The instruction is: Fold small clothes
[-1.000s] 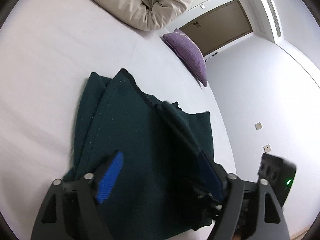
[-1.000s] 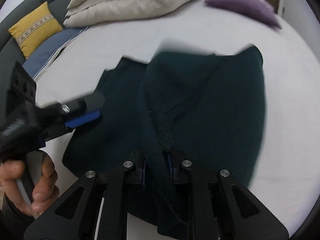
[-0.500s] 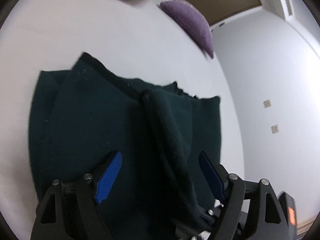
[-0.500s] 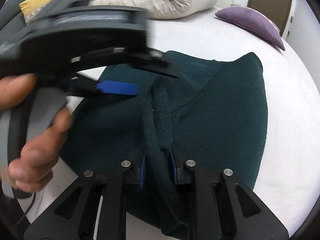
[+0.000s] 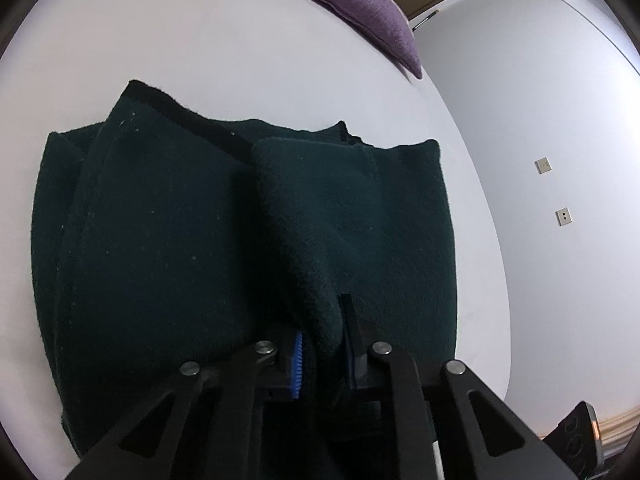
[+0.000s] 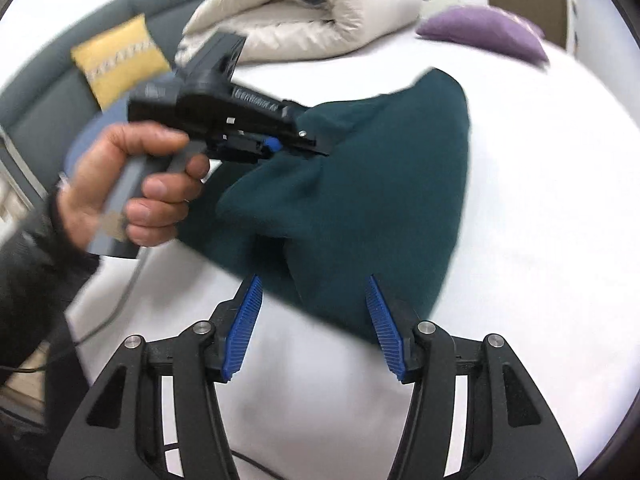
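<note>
A dark green knitted garment (image 5: 160, 240) lies partly folded on the white bed (image 5: 200, 40). My left gripper (image 5: 324, 352) is shut on a raised fold of the garment, lifted at its near edge. In the right wrist view the left gripper (image 6: 304, 144) pinches the garment (image 6: 360, 200) at its far left side. My right gripper (image 6: 314, 320) is open and empty, its blue pads just off the garment's near edge.
A purple pillow (image 5: 368, 12) lies at the far edge of the bed. A rolled cream duvet (image 6: 304, 20) and a yellow cushion (image 6: 116, 60) on a grey sofa sit behind. A white wall with sockets (image 5: 560, 216) is to the right.
My left gripper has closed on a fold of the garment. My right gripper has let go of the garment, opened and drawn back towards the bed's near side.
</note>
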Action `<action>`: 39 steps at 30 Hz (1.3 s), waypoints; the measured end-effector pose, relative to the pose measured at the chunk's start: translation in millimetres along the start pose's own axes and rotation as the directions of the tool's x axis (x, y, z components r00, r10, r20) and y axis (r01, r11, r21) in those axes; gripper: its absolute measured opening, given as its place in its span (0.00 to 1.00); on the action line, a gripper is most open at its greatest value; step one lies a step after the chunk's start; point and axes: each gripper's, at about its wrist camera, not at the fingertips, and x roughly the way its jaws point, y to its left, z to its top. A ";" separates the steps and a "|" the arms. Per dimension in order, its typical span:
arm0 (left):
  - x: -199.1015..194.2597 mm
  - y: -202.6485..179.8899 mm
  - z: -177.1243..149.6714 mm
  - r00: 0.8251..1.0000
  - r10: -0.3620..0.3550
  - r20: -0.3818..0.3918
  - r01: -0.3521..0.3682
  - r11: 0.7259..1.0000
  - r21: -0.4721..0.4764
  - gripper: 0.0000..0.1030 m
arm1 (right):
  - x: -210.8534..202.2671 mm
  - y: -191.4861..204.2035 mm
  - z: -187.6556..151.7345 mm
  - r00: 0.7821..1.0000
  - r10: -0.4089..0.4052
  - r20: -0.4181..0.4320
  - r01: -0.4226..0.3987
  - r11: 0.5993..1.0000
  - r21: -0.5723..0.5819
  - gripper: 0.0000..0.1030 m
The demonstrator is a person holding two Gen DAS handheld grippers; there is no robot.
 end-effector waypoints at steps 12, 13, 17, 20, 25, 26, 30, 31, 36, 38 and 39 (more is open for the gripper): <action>-65.1 48.5 -7.8 0.994 -0.051 0.094 0.058 0.996 -0.071 0.13 | -8.2 -62.1 9.1 0.995 -0.004 0.098 -0.007 0.994 0.111 0.51; -69.9 53.1 -7.4 0.994 -0.046 0.100 0.054 0.996 -0.076 0.13 | -1.9 -62.0 13.1 0.996 -0.005 0.092 -0.003 0.995 0.095 0.51; -79.5 64.3 -1.5 0.994 -0.030 0.108 0.037 0.997 -0.067 0.13 | 31.5 -48.7 20.6 0.998 -0.006 0.060 0.004 0.999 0.036 0.51; -80.9 70.7 -2.9 0.993 -0.026 0.113 0.033 0.998 -0.062 0.13 | 50.5 -37.1 18.1 0.999 -0.003 0.038 0.002 1.000 0.023 0.51; -82.0 94.8 -5.9 0.989 -0.037 0.144 0.054 0.992 -0.118 0.13 | 67.7 -16.9 17.0 1.000 0.019 0.006 -0.019 1.000 -0.002 0.52; -81.0 98.5 -7.2 0.989 -0.035 0.145 0.053 0.991 -0.122 0.13 | 74.5 -9.3 17.0 1.000 0.021 0.001 -0.021 1.000 -0.011 0.52; -69.9 104.9 -12.1 0.991 -0.002 0.134 0.018 0.992 -0.122 0.17 | 88.9 2.4 11.7 0.999 -0.022 -0.030 0.020 0.998 -0.066 0.53; -75.0 107.4 -13.8 0.988 -0.006 0.155 0.028 0.989 -0.142 0.20 | 92.5 0.1 8.4 0.999 -0.029 -0.036 0.027 0.998 -0.063 0.53; -127.9 76.8 -30.8 0.924 0.228 0.308 -0.215 0.974 -0.076 0.23 | 76.2 -9.8 1.0 0.997 0.067 -0.031 -0.068 0.997 -0.025 0.53; -136.8 46.6 -37.7 0.910 0.225 0.347 -0.245 0.969 0.016 0.23 | 60.8 -21.0 -1.9 0.991 0.133 -0.006 -0.133 0.991 0.013 0.53; -138.3 32.3 -43.2 0.910 0.216 0.353 -0.254 0.965 0.065 0.23 | 54.8 -24.9 -1.9 0.989 0.146 0.007 -0.146 0.989 0.033 0.53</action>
